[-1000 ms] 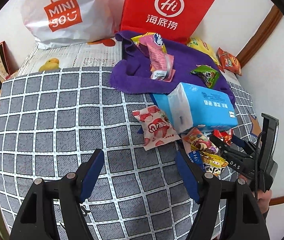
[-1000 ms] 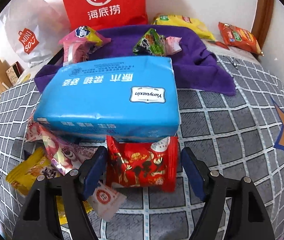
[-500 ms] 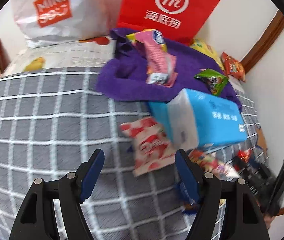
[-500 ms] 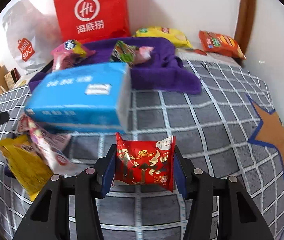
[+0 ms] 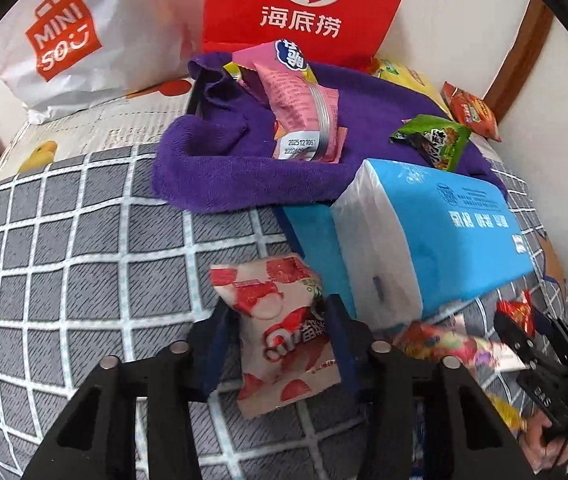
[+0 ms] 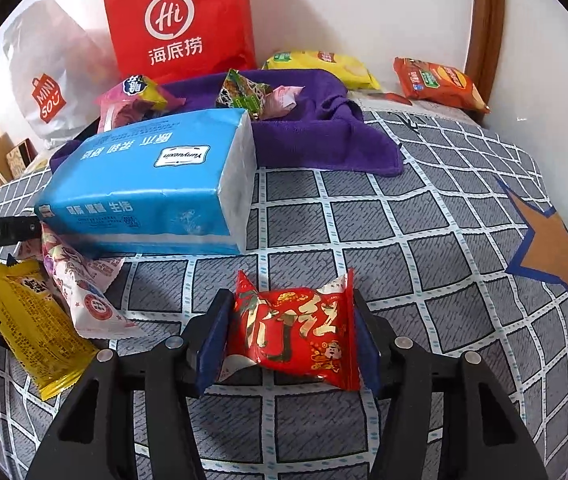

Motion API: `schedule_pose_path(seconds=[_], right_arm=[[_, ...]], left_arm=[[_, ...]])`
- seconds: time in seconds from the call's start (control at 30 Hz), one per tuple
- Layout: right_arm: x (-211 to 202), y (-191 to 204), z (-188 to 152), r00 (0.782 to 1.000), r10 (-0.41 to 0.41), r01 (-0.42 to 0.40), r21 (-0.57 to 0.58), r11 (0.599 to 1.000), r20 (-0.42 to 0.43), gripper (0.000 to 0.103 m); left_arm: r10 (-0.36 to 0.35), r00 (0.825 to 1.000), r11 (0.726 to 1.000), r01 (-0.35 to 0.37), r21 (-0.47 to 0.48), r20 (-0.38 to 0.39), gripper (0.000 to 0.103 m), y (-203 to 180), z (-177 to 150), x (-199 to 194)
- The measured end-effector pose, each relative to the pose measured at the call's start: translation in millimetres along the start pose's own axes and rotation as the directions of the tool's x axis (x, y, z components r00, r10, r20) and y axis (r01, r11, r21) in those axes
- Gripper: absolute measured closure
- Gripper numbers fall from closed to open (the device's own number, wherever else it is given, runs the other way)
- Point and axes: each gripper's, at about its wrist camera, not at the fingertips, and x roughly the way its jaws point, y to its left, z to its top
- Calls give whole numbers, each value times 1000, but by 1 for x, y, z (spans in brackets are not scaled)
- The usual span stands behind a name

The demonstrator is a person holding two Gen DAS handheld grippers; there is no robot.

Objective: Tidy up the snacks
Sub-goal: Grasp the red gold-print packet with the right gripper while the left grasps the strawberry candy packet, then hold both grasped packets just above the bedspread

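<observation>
Left wrist view first: nearest the lens, the left gripper (image 5: 284,344) sat clenched on the strawberry snack pouch (image 5: 282,332), blue pads biting both sides of it, the pouch lying on the grey checked cover (image 5: 64,272). And on the other camera, the right gripper (image 6: 288,340) had the red snack packet (image 6: 295,332) pinched between its pads; its jaws had just eased a touch wider, yet the pads looked to be pressing the wrapper's edges. Two catches at once! Left of the red packet, a yellow packet (image 6: 32,328) and a pink-printed wrapper (image 6: 84,296) lay loose, partly tucked under the blue tissue pack (image 6: 152,184) just beyond. Farther back sprawled the purple towel (image 6: 323,136) carrying a pink packet (image 5: 303,112) and a green one (image 5: 431,140), which looked like the collecting spot. Farthest off stood the red paper bag (image 6: 180,20) and the white shopping bag (image 6: 48,76) against the wall. To do this well, I'd say lift both pouches straight up before travelling, keep the squeeze gentle so nothing inside gets crushed, and clear the tissue pack's top on the way to the towel.
</observation>
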Motion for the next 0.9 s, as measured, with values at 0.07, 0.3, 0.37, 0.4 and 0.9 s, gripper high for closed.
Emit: schedule_pose_path(seconds=[0.07, 0.3, 0.37, 0.4, 0.9], right_arm=[[0, 0, 0, 1000, 3, -3, -2, 1000, 0, 44], [0, 2, 0, 1000, 5, -5, -9, 1000, -2, 41], [0, 2, -1, 1000, 3, -3, -11, 1000, -2, 41], [0, 2, -1, 1000, 4, -4, -9, 1000, -2, 41], [1, 5, -1, 1000, 4, -4, -9, 1000, -2, 40]], left_arm=[[7, 1000, 1000, -7, -10, -10, 63, 9, -7, -11], [26, 999, 1000, -26, 4, -44, 37, 16, -33, -19], [45, 999, 999, -45, 2, -4, 31, 11, -38, -19], [81, 997, 997, -81, 17, 9, 31, 5, -41, -18], [175, 972, 983, -182, 29, 159, 52, -4, -65, -23]])
